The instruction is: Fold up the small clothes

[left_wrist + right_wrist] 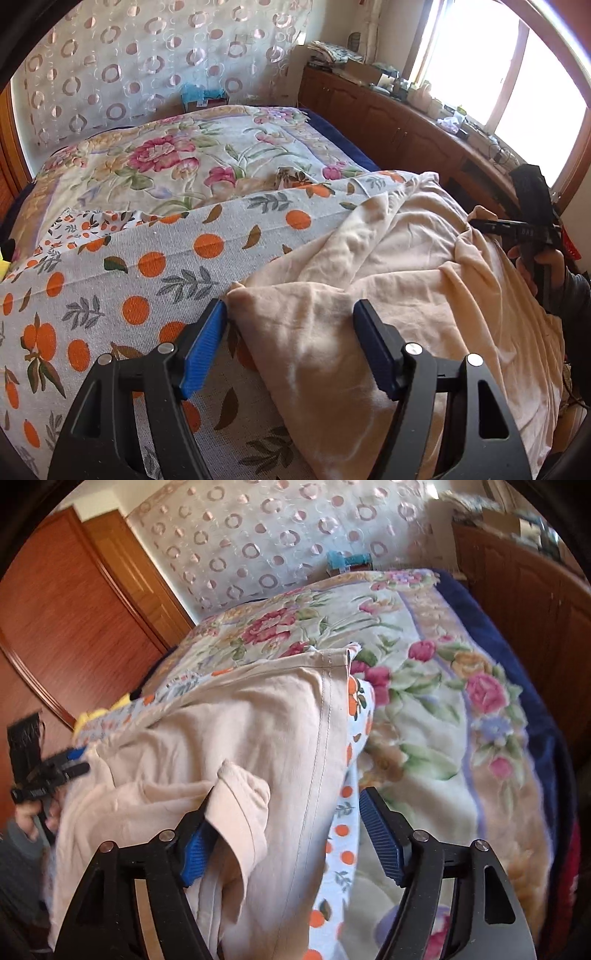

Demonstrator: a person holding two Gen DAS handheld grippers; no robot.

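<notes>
A pale peach garment (388,266) lies rumpled on a grey cloth printed with oranges (147,266) that covers the near end of the bed. My left gripper (290,304) is open, and a folded corner of the garment lies between its blue pads without being pinched. In the right wrist view the garment (221,731) shows a stitched hem. My right gripper (291,797) is open too, with a loose flap draped over its left finger (195,845). Each gripper shows in the other's view: the right one (491,225) at the garment's far edge, the left one (74,764) at its left edge.
A floral blanket (184,158) covers the far part of the bed. A wooden cabinet (406,122) with clutter on top runs under the bright window on the right. A wooden door (66,620) stands to the left, and something yellow (96,716) lies at the bed's left edge.
</notes>
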